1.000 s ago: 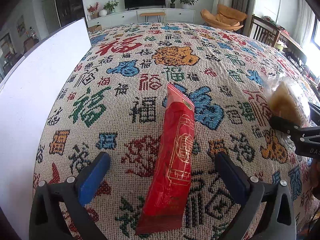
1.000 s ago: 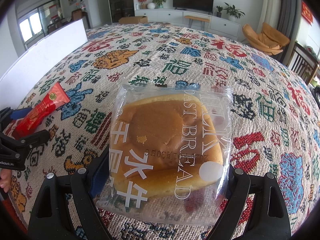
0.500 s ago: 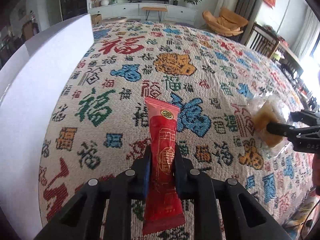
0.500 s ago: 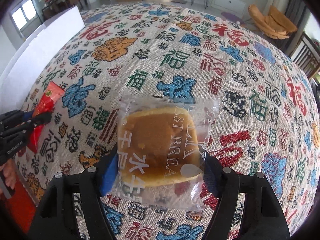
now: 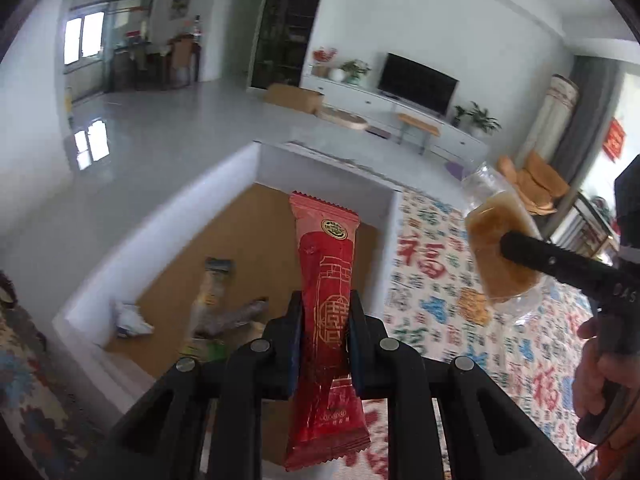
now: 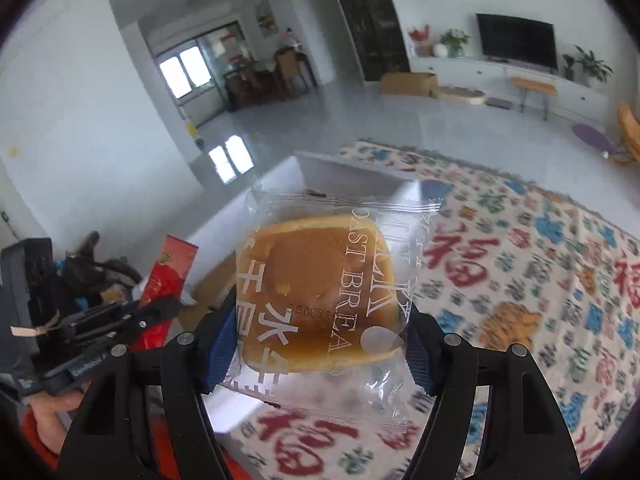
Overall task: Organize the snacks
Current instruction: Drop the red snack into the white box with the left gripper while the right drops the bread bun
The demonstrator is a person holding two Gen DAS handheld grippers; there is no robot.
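- The left hand-held gripper [image 5: 323, 342] squeezes the red snack stick [image 5: 326, 304], which pokes up mid-frame.
- The right hand-held gripper [image 6: 316, 350] grips the bread pack [image 6: 322, 292] mid-frame.

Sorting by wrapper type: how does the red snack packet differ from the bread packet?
The red snack packet is long, narrow and opaque; the bread packet is wide, squarish and clear, showing the brown bun. The left gripper pinches the red one nearly shut; the right gripper spans the bread. Both are held up, off the cloth.
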